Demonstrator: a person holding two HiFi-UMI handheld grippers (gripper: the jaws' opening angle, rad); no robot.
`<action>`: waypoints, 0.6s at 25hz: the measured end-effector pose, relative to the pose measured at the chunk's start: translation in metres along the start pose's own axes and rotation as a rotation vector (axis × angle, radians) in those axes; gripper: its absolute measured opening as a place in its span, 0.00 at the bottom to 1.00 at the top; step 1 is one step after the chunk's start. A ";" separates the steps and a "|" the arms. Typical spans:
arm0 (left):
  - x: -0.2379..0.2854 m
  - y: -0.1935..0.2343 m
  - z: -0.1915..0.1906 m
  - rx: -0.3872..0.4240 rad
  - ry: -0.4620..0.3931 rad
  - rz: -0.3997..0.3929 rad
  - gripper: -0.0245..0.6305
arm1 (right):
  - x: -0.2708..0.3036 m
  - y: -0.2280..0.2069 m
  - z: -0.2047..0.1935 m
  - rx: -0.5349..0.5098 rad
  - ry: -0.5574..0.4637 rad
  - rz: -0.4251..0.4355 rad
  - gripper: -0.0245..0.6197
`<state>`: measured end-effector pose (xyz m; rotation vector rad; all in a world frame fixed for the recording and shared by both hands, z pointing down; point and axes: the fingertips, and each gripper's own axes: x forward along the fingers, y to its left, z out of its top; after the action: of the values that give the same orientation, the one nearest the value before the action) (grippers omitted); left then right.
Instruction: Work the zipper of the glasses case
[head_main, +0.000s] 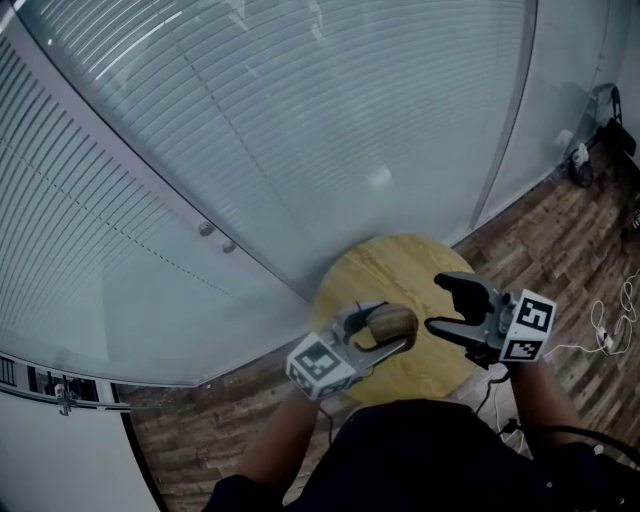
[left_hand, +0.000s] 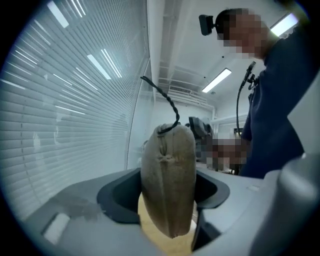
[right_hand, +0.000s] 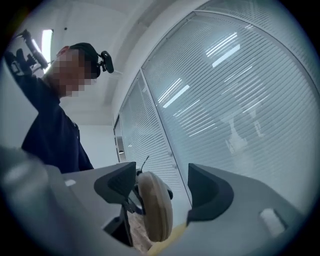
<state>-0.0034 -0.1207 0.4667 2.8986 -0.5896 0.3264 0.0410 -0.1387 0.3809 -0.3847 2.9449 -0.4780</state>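
The left gripper (head_main: 390, 330) was clamped on the tan glasses case (left_hand: 169, 185), which stood on edge between its jaws, a dark twisted zipper cord (left_hand: 167, 102) rising from the case's upper end. The right gripper (head_main: 448, 305) had its jaws apart and empty. The case sat near ahead of them, untouched, above the round wooden table (head_main: 400, 262).

Glasses case (head_main: 390, 322) partly behind left fingers (head_main: 385, 350)

Matt cloth glasses case (left_hand: 167, 185), smooth wooden table (head_main: 392, 268)
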 end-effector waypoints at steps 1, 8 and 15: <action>0.001 -0.003 -0.003 0.014 0.017 -0.007 0.49 | 0.006 0.005 0.005 -0.007 0.023 0.025 0.53; 0.007 -0.017 -0.022 0.101 0.155 -0.043 0.50 | 0.054 0.046 -0.023 -0.113 0.304 0.168 0.45; 0.008 -0.024 -0.024 0.112 0.173 -0.047 0.50 | 0.062 0.052 -0.032 -0.099 0.338 0.185 0.33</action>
<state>0.0089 -0.0974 0.4886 2.9430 -0.4883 0.6151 -0.0361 -0.0987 0.3886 -0.0397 3.2966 -0.4086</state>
